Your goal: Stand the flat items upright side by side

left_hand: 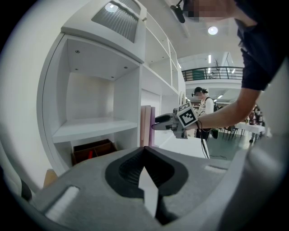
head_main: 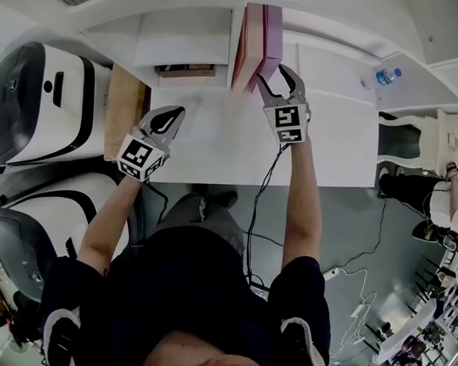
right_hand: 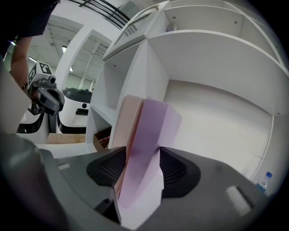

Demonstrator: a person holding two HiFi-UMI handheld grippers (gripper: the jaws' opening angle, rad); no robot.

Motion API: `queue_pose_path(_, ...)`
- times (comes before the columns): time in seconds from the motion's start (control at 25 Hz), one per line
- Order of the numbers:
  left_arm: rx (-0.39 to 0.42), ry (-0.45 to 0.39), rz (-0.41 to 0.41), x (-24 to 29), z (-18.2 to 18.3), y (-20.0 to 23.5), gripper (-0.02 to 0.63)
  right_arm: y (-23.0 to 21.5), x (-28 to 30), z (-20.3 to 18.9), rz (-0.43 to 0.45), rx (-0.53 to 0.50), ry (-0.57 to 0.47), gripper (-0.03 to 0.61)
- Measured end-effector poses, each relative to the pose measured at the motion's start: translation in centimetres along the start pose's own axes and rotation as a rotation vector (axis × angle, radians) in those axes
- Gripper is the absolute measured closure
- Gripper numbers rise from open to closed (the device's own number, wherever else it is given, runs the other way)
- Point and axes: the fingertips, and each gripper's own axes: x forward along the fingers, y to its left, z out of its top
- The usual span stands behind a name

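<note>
White bench (head_main: 215,144) backed by a white shelving unit (head_main: 182,32); person standing at near edge, a gripper in each hand. Two flat items stand upright at the back of the bench, face to face and touching: pink item (head_main: 250,39) on the left, against the shelf's upright divider, purple item (head_main: 273,32) on its right. Long axes run straight away from the person, into the shelf bay; near edges face the person. Right gripper (head_main: 277,79) meets those near edges head-on, pointing slightly down, in line with the items' length. Jaws spread, one on each flank, the upright items between them; from the right gripper view the pads sit close on both sides, but I read no squeeze, so not a pinch. Left gripper (head_main: 172,117) hovers over bare bench well apart to the left, jaws pressed together, nothing in them. Right hand is plainly the nearer. Judgement: standing step looks all but done. What matters next is that the purple item has no support on its right side, so the right gripper should back out along the items' long axis, toward the person, with no sideways drag that could tip it
</note>
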Motion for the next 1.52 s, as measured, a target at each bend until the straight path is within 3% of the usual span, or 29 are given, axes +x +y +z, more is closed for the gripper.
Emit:
queue_pose_path(0.96, -0.002, -0.012, 0.009, 0.0, 0.3, 0.3, 0.614, 0.3, -1.7, 0.9, 0.006, 0.022, -0.027, 0.337)
queue_pose_path(1.52, 0.015, -0.048, -0.010, 0.4, 2.1, -1.1, 0.614, 1.9, -7.5, 3.7, -0.042, 0.152, -0.094, 0.422)
